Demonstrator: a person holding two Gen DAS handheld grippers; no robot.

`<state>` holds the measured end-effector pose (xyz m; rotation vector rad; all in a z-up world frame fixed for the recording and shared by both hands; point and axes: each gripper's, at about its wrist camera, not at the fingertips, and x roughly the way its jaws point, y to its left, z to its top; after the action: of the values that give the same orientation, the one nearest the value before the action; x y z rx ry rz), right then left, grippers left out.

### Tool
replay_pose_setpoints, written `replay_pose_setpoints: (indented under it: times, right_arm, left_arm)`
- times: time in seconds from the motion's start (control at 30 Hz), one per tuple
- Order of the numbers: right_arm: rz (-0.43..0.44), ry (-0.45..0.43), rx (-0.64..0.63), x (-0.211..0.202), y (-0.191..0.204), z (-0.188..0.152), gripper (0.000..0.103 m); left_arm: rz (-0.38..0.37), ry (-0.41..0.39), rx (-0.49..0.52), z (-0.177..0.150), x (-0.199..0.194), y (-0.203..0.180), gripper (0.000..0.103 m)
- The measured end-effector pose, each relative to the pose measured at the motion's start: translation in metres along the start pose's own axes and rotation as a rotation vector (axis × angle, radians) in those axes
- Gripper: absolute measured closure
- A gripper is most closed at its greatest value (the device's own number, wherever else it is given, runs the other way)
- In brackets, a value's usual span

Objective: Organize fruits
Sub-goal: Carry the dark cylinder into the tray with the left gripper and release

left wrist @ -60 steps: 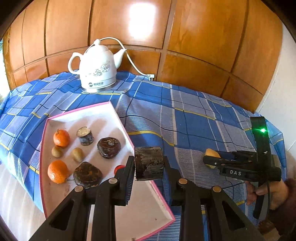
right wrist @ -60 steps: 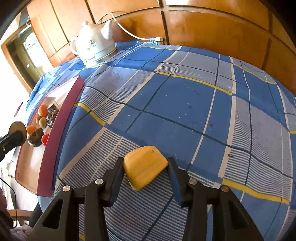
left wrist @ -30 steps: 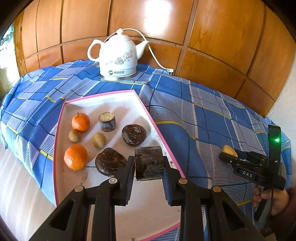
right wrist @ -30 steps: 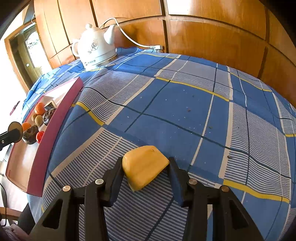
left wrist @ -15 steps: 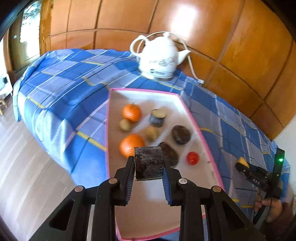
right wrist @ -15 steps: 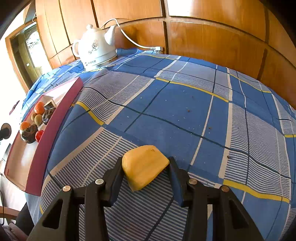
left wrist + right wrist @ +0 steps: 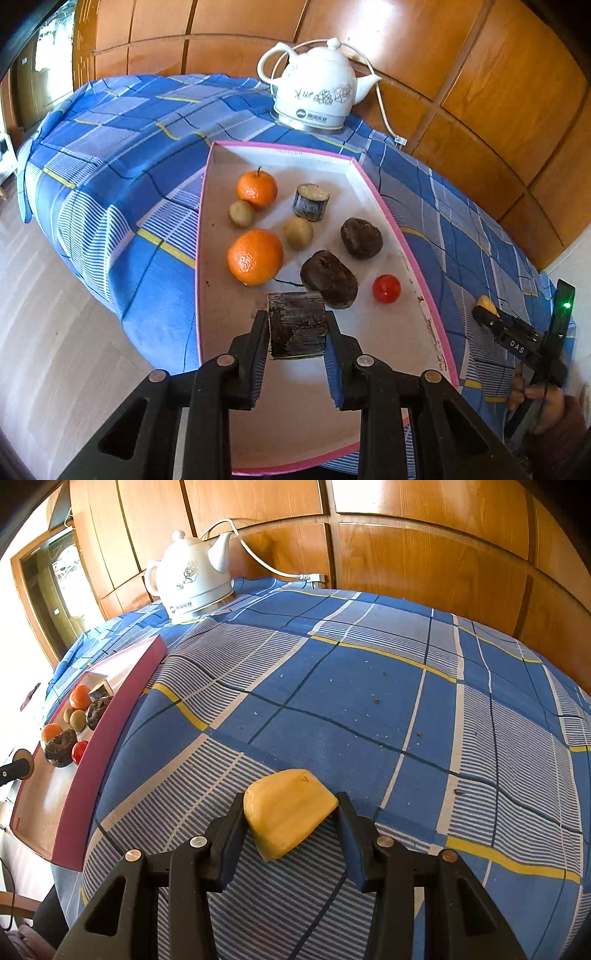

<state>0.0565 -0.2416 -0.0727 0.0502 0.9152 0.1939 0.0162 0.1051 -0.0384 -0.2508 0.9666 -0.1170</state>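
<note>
dark stub (image 7: 297, 325) clamped above pink-rimmed tray (image 7: 391, 218) | yellow wedge (image 7: 290, 812) gripped over the cloth | tray holds two oranges (image 7: 255, 256), two dark lumps (image 7: 328, 278), a red tomato (image 7: 386, 288) (tiny)

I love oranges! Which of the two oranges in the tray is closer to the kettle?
The smaller orange with the little stem on top. It sits at the tray's far end toward the kettle; the bigger orange lies closer to the camera.
</note>
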Motion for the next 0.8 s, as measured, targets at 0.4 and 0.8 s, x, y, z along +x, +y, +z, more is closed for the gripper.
replay_pose_setpoints:
  times: [0.4, 0.8]
  right_arm:
    - [-0.001, 0.000, -0.001, 0.000, 0.000, 0.000, 0.056]
    - [-0.010, 0.002, -0.005, 0.000, 0.000, 0.001, 0.056]
  left_arm:
    - [0.075, -0.041, 0.037, 0.004, 0.009, 0.001, 0.060]
    - [0.158, -0.073, 0.089, -0.016, -0.005, -0.003, 0.063]
